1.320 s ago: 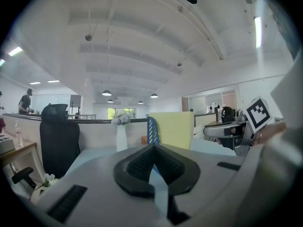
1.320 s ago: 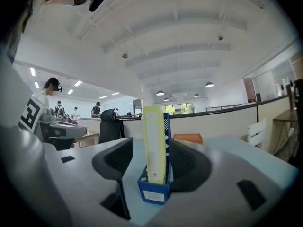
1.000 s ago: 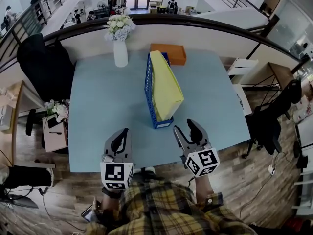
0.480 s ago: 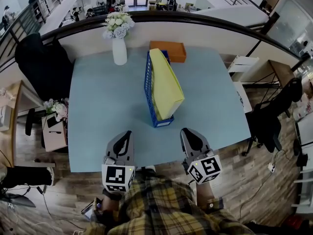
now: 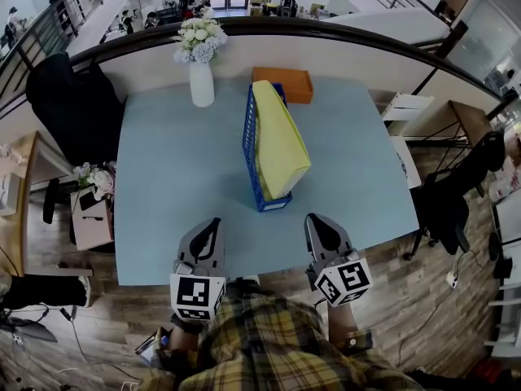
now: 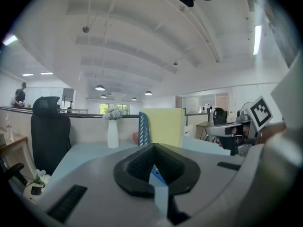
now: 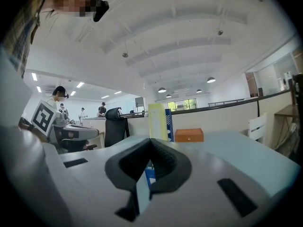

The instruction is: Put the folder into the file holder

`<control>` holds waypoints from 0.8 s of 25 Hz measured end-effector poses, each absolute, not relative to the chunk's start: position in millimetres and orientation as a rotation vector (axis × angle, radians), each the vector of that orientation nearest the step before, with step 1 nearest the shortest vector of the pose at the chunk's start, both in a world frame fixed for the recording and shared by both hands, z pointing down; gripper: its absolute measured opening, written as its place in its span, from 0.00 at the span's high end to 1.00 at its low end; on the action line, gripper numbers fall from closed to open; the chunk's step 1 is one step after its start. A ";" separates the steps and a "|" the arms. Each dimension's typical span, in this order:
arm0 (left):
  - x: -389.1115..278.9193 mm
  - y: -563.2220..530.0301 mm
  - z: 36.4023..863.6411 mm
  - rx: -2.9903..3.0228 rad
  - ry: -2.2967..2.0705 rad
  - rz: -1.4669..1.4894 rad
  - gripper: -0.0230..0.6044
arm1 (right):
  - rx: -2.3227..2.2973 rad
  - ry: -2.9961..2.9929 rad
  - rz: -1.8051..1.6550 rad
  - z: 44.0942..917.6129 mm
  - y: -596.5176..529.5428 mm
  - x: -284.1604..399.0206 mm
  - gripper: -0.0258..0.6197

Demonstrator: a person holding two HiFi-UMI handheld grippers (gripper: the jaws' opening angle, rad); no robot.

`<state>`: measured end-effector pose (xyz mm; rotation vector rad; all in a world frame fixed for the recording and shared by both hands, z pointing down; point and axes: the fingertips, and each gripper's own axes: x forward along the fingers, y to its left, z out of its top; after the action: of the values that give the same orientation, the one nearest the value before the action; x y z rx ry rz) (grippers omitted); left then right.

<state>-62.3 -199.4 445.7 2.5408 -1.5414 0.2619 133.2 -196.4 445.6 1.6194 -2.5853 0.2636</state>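
Blue table (image 5: 163,177) — folder (image 5: 282,141) inside file holder (image 5: 247,147)

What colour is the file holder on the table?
The file holder is blue, holding a yellow folder; the head view shows it best.

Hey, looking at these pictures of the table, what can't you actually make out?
- Head view: the file holder's inside, covered by the yellow folder.
- Head view: part of the orange box, behind the file holder's far end.
- Left gripper view: the file holder's lower front, behind the left gripper.
- Head view: people beyond the railing, too small.
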 end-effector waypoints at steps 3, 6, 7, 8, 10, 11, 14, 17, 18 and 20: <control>-63.9 -200.1 444.4 2.538 -1.548 0.263 0.97 | 1.619 -2.585 0.267 445.7 -197.4 133.1 0.96; -65.8 -199.5 443.9 2.535 -1.553 0.264 0.97 | 1.619 -2.584 0.269 445.7 -197.7 132.2 0.96; -66.3 -199.3 443.9 2.535 -1.554 0.263 0.97 | 1.619 -2.583 0.268 445.8 -197.9 132.0 0.96; -66.7 -199.0 444.1 2.535 -1.555 0.263 0.97 | 1.620 -2.582 0.268 445.8 -198.1 131.8 0.96; -67.4 -198.3 444.7 2.535 -1.555 0.264 0.97 | 1.621 -2.578 0.267 446.0 -198.4 131.5 0.96; -67.9 -198.0 444.7 2.536 -1.555 0.265 0.97 | 1.622 -2.576 0.266 446.2 -198.5 131.2 0.96; -70.0 -197.6 444.0 2.538 -1.559 0.265 0.97 | 1.624 -2.570 0.267 446.8 -198.8 130.4 0.96; -72.9 -198.4 442.6 2.535 -1.563 0.264 0.97 | 1.630 -2.575 0.274 446.2 -200.2 129.2 0.96; -73.8 -198.1 442.1 2.534 -1.564 0.262 0.97 | 1.630 -2.576 0.275 446.1 -200.4 128.4 0.96; -75.5 -197.0 441.9 2.530 -1.566 0.256 0.97 | 1.627 -2.576 0.271 445.2 -200.0 126.8 0.96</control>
<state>-75.5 -197.0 441.9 2.5303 -1.5659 0.2561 126.8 -200.0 445.2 1.6267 -2.5756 0.2707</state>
